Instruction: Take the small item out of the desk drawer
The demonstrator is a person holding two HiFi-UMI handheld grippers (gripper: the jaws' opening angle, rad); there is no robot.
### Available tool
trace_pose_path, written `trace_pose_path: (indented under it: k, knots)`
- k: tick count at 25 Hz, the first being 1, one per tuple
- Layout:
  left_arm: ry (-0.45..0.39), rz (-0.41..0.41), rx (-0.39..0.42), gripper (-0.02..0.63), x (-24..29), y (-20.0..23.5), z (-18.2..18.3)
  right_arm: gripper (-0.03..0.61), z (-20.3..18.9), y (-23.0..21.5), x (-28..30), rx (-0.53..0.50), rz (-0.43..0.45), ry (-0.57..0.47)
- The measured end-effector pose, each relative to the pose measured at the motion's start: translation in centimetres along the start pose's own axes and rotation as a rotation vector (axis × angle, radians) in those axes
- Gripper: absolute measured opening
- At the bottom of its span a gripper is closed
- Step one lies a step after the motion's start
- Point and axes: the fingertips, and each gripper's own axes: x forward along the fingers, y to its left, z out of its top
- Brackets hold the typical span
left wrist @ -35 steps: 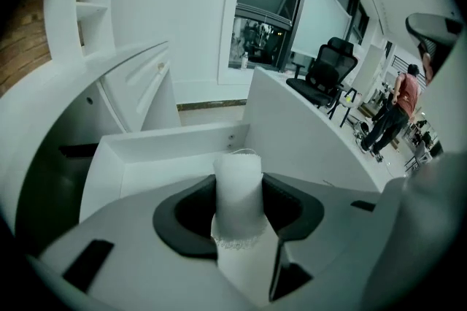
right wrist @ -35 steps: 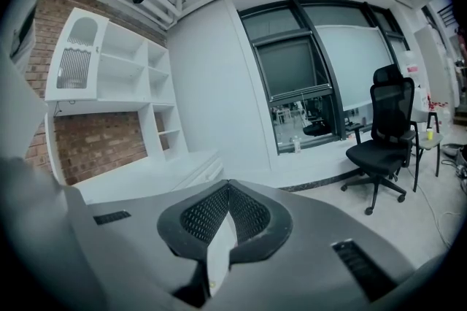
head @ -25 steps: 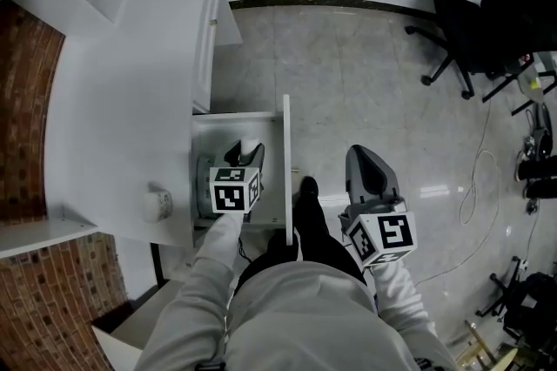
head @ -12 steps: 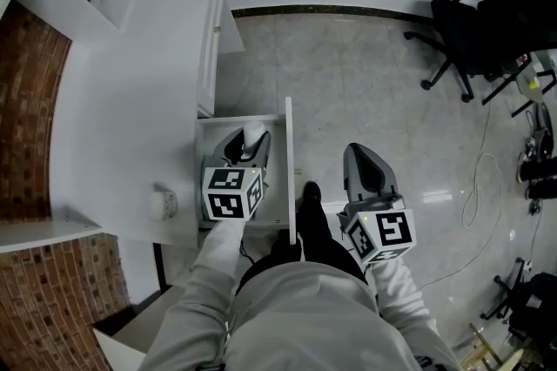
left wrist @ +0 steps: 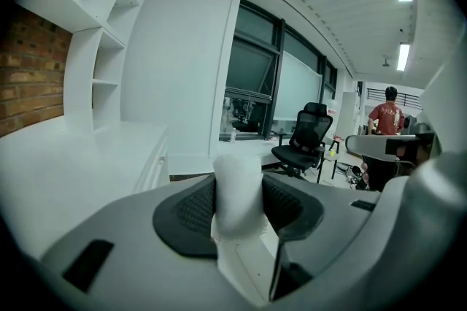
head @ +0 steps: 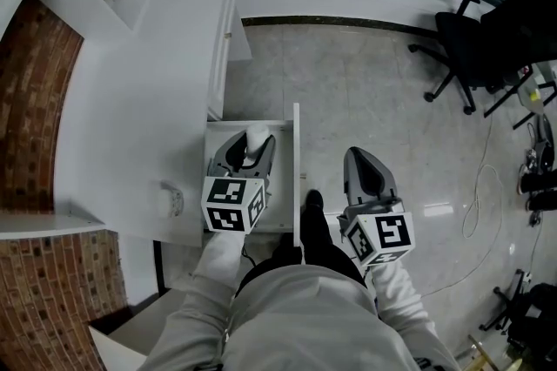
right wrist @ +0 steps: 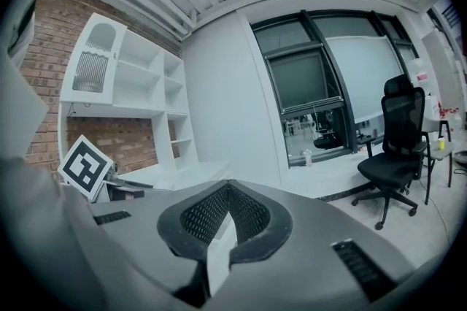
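A small white item sits pinched between the two dark pads of my left gripper, which hangs over the open white drawer of the desk. In the left gripper view the white item stands upright in the left gripper, both pads pressing on its sides, with the room behind it. My right gripper hangs over the floor to the right of the drawer front. In the right gripper view the right gripper has its pads meeting at the tip, with nothing between them.
A small white object stands on the desk top near its front edge. Black office chairs are at the back right, and a thin cable lies on the tiled floor. A person in a red shirt stands far off.
My left gripper has risen out of the drawer with the white item between its pads. The right gripper has stayed where it was.
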Motion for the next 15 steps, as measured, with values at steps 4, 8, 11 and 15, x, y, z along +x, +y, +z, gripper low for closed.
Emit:
trace_pose_path:
  k: [4, 8, 11, 15]
  knots:
    - [-0.023, -0.001, 0.001, 0.190, -0.8, 0.0, 0.6, 0.028, 0.2, 0.6, -0.1, -0.011, -0.003, -0.012]
    - [-0.045, -0.007, -0.002, 0.190, -1.6, -0.2, 1.2, 0.028, 0.4, 1.0, -0.4, -0.011, -0.002, -0.020]
    - [-0.062, -0.011, 0.000, 0.190, -2.3, -0.4, 1.8, 0.028, 0.3, 1.2, -0.6, -0.012, 0.000, -0.014]
    - [-0.078, -0.011, 0.002, 0.190, -3.0, -0.6, 2.3, 0.028, 0.2, 1.5, -0.6, -0.019, 0.005, -0.007]
